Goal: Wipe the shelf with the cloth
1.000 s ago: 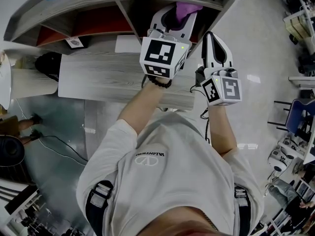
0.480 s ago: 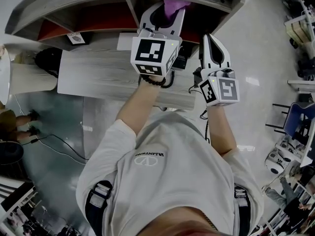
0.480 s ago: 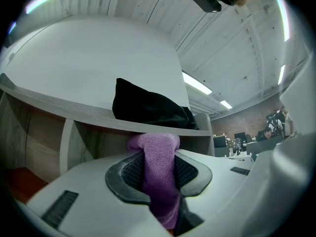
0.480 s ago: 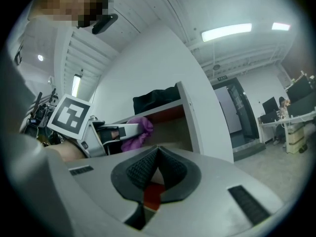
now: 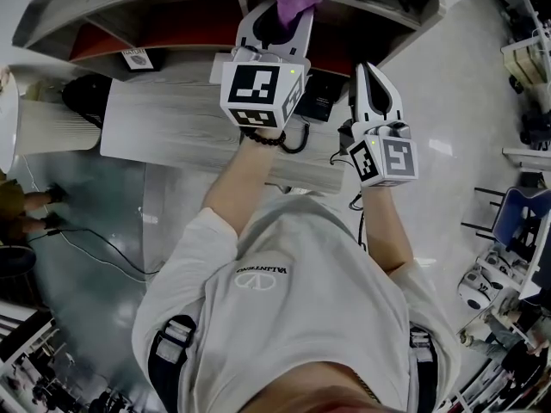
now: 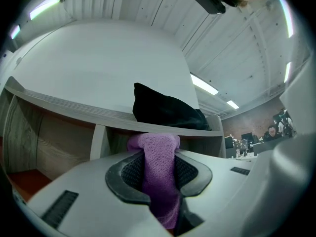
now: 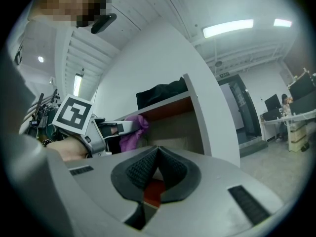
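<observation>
Left gripper [image 6: 158, 169] clenched on a purple cloth [image 6: 154, 144], raised to an open compartment of the wooden shelf [image 6: 74, 108]. Right gripper [image 7: 157, 167] pinched closed on nothing, off to its right. Likely risk: the bunched cloth snags the shelf edge and pulls free

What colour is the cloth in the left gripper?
Purple; the cloth shows best in the left gripper view.

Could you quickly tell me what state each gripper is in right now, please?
Left gripper: closed on the purple cloth.
Right gripper: closed, holding nothing.
</observation>
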Demonstrator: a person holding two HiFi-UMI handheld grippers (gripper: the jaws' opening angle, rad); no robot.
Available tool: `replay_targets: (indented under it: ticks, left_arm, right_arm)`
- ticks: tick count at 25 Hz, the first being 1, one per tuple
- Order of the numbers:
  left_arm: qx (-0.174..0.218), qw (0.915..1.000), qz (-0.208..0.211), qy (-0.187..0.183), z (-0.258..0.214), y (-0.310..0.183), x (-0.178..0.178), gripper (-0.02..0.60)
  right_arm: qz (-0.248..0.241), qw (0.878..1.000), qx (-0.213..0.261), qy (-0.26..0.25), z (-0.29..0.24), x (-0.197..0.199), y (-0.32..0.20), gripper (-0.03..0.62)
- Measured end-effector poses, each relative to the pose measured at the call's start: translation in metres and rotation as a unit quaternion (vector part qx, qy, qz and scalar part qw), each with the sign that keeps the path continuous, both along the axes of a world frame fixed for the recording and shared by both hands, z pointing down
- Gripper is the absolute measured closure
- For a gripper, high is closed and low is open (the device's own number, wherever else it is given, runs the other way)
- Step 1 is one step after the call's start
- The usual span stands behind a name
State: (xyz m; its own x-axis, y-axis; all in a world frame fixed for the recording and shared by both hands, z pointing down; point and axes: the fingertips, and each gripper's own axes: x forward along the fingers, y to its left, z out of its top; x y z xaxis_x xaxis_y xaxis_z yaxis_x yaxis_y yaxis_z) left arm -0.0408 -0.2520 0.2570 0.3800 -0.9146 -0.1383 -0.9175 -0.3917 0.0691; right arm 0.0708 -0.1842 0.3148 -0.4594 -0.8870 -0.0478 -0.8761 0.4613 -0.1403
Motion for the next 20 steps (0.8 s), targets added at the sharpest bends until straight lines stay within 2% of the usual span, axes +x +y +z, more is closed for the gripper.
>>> replay_targets:
  ticks: [13, 20]
  left_arm:
    - [0.0, 0.9991, -0.034, 0.025, 0.002, -0.004, -0.026, 0.476]
    - [-0.005, 0.9985, -0.043, 0.032, 0.008, -0.005, -0.029, 0.476]
  right_arm:
    - [-0.003, 1.0, -0.008, -0.003, 0.007, -0.004, -0.007, 0.592]
    - [-0.003, 1.0, -0.013, -0.004, 0.011, -0.005, -0.012, 0.594]
